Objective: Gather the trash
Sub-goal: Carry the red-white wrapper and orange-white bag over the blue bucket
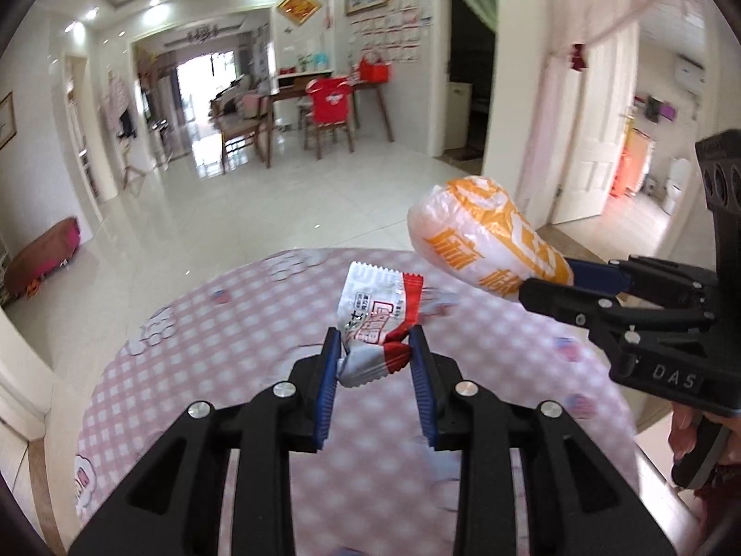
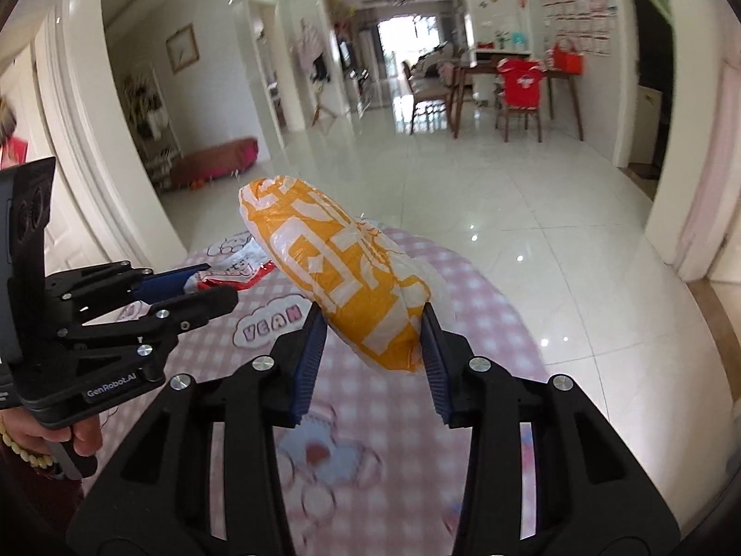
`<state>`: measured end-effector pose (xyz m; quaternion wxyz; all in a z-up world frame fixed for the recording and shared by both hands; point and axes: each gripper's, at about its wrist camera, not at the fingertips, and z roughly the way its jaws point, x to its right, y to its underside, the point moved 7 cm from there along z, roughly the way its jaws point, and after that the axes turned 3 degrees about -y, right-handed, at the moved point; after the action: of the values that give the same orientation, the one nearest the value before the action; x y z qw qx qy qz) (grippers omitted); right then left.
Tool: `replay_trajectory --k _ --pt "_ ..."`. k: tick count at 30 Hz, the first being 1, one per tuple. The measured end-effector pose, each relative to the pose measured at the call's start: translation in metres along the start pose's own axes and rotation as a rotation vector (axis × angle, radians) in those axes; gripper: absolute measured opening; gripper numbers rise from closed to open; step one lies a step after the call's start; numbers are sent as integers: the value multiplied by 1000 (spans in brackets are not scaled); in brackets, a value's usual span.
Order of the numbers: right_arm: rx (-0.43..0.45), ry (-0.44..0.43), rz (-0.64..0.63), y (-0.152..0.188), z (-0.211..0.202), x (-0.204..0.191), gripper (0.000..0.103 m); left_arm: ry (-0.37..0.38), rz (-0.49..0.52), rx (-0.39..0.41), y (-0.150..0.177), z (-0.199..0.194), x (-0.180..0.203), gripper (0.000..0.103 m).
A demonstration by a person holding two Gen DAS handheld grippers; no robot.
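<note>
left tool (image 1: 373, 347) pinching candy wrapper (image 1: 377, 319), right tool (image 2: 373, 331) gripping orange packet (image 2: 333, 273)

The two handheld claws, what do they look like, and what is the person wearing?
Both are matte black plastic linkages with silver screws and ribbed blue pads. The left claw reads "GenRobot.AI" in white; the right claw reads "DAS". A pale beaded bracelet circles the left wrist, beside a dark red sleeve.

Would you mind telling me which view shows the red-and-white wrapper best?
The left wrist view: the wrapper sits centred and sharp between the left gripper's jaws. The right wrist view shows only a sliver of it beyond that gripper.
</note>
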<state>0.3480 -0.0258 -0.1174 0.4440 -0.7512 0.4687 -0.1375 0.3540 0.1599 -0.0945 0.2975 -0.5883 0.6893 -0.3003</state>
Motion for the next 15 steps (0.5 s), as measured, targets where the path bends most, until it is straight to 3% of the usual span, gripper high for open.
replay_trajectory --k 7,15 --pt "96 50 128 40 -86 55 40 82 93 10 0 -24 101 29" --pt "174 175 268 100 -162 130 42 195 219 -41 16 -14 222 29"
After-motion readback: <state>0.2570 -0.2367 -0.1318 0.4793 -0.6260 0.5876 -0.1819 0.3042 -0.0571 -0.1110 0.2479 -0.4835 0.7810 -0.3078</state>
